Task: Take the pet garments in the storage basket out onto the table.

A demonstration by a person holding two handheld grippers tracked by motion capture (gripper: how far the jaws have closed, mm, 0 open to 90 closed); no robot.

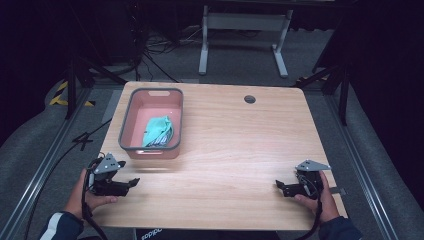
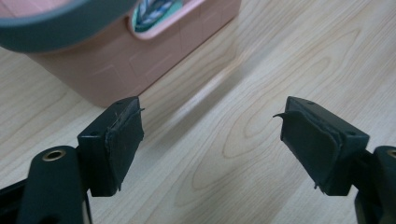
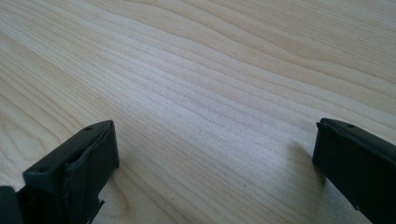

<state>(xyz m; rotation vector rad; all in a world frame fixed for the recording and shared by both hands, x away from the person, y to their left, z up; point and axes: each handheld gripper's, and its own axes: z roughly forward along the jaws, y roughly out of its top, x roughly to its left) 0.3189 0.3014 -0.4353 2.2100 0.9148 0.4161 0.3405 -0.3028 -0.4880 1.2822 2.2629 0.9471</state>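
A: Two grippers, both low on the table (image 1: 240, 150). Left gripper (image 1: 134, 183) at about 7 o'clock, right gripper (image 1: 278, 187) at about 5 o'clock. Each is in a hand, and their tips point inward toward each other.

B: Jaw state?

A: Left: jaws apart with a fair gap, nothing between the pads (image 2: 122, 144), only bare wood under them. Right: jaws spread wide, also empty, bare wood between them in the right gripper view.

B: Bin?

A: Pink bin (image 1: 152, 150) with a grey rim, at about 10 o'clock on the table, long side running toward 12. It sits just up from the left gripper, toward 1 o'clock of it, near but not touching. In the left gripper view its near corner (image 2: 140, 60) is just past the left jaw tip, with a gap.

B: Contents?

A: Teal cloth (image 1: 159, 131), bunched, in the near half of the bin, toward the 6 o'clock wall. In the left gripper view a sliver of it shows through the handle slot (image 2: 156, 10). Can't tell the pattern.

B: Right side?

A: Well apart from the bin.
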